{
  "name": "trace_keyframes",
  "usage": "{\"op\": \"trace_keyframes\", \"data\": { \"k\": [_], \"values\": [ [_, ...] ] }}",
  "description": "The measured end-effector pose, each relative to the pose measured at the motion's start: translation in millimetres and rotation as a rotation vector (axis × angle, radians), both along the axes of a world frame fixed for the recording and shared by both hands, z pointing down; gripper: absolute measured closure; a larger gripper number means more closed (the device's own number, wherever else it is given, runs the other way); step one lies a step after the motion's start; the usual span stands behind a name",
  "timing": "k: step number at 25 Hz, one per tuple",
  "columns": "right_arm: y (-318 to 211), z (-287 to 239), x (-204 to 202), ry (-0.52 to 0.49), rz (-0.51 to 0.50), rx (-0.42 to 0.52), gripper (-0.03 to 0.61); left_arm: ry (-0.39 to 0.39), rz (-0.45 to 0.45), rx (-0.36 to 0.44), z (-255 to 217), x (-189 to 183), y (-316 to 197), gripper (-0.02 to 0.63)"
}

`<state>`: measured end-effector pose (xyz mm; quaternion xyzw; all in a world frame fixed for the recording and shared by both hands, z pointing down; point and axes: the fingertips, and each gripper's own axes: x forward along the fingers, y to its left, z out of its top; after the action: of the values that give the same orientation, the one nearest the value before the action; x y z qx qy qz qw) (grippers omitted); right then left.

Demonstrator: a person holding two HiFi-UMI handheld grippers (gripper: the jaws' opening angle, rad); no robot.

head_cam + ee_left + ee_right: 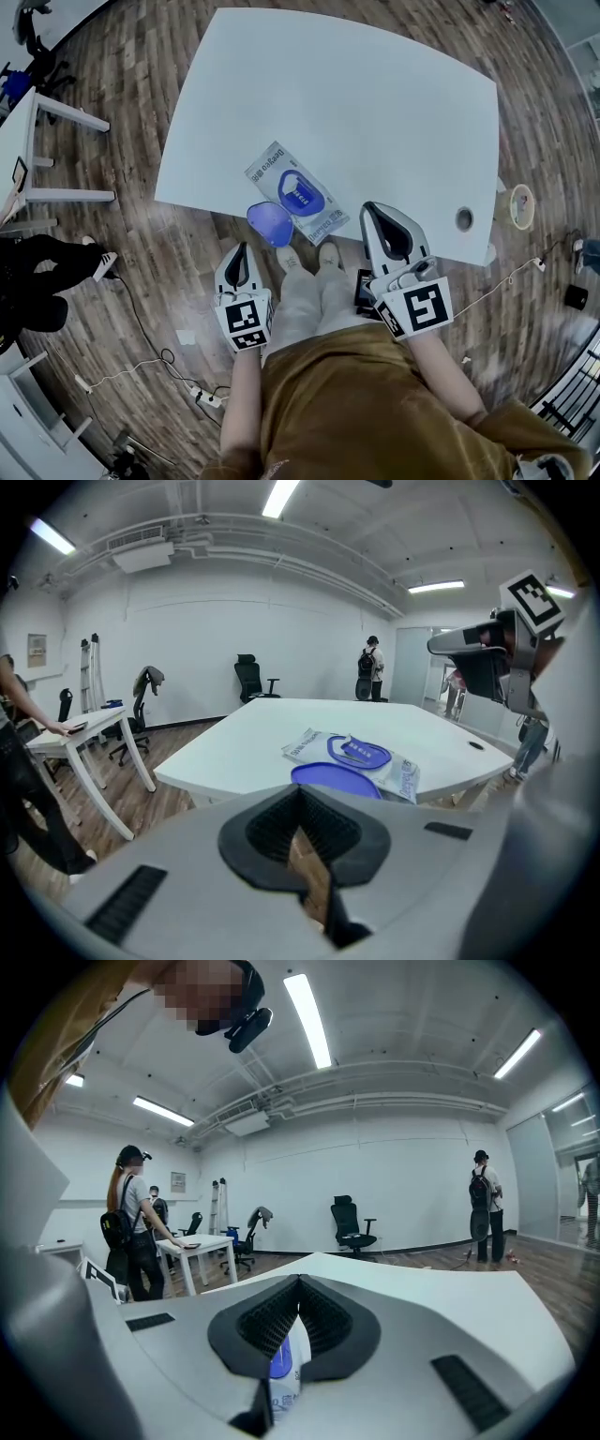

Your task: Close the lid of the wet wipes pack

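Note:
A wet wipes pack (317, 216) lies on the white table (375, 103) at its near edge. Its round blue lid (270, 223) stands open and hangs out over the table edge. My left gripper (242, 251) is shut and empty, held below the table edge just short of the lid. In the left gripper view the lid (336, 778) and pack (412, 778) lie straight ahead of the left gripper (302, 794). My right gripper (375, 214) is shut and empty, right of the pack at the table edge. The pack (283, 1363) shows through the slit under the right gripper (300, 1283).
A cable hole (464, 218) sits in the table's near right corner. A second white desk (28, 122) and a person in black (37, 272) are at the left. A power strip (208, 397) and cables lie on the wood floor. Office chairs (352, 1222) and people stand far off.

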<state>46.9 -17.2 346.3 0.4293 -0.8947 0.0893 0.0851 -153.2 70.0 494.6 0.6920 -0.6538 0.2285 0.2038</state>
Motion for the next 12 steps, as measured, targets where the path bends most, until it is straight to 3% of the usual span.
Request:
{"op": "trace_keyframes", "data": {
  "k": [12],
  "values": [
    [3, 35, -5, 0.025, 0.001, -0.091, 0.572, -0.014, 0.076, -0.066, 32, 11, 0, 0.617]
  ]
}}
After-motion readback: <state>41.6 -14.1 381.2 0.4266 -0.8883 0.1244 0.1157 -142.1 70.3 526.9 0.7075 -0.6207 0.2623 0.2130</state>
